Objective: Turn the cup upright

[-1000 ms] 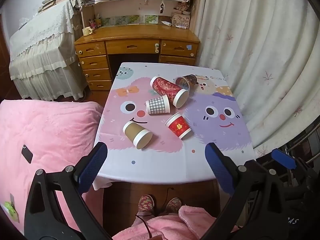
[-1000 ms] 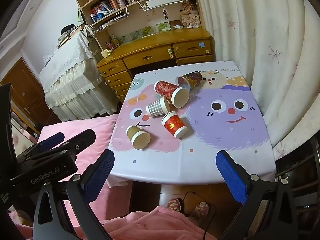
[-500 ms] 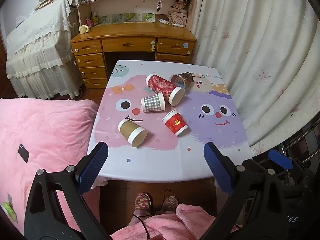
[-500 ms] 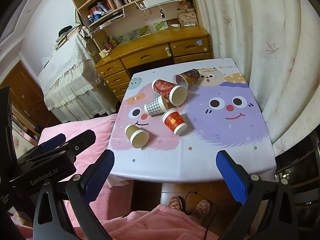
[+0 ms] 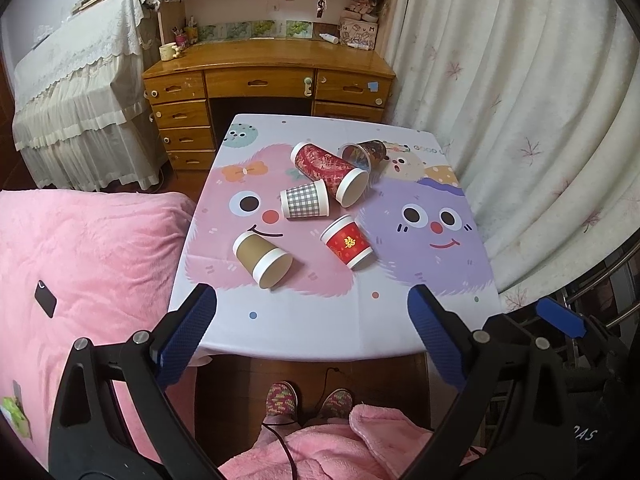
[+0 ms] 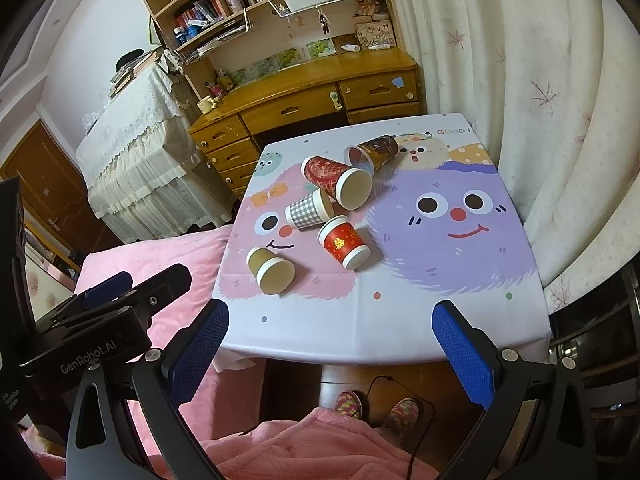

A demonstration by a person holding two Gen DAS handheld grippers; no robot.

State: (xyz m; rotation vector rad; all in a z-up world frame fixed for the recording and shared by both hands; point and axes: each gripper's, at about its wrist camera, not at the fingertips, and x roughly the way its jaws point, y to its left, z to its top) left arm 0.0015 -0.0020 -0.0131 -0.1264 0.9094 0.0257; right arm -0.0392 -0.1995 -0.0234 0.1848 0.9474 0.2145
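Note:
Several paper cups lie on their sides on the cartoon-print table [image 5: 400,320]: a brown cup [image 5: 262,259] [image 6: 270,270] nearest, a small red cup [image 5: 347,242] [image 6: 343,243], a checked cup [image 5: 305,199] [image 6: 307,210], a tall red patterned cup [image 5: 330,168] [image 6: 336,178] and a dark cup [image 5: 366,154] [image 6: 372,152] at the back. My left gripper [image 5: 312,334] is open and empty, above the table's near edge. My right gripper [image 6: 328,344] is open and empty, also short of the cups.
A pink blanket [image 5: 88,264] covers a bed left of the table, with a dark phone [image 5: 45,298] on it. A wooden desk [image 5: 268,80] stands behind the table. Curtains [image 5: 520,120] hang on the right. The person's feet [image 5: 308,398] are under the near edge.
Both grippers have tilted and shifted slightly, so the table and cups sit a little differently in view. The cups have not moved. Both grippers stay open.

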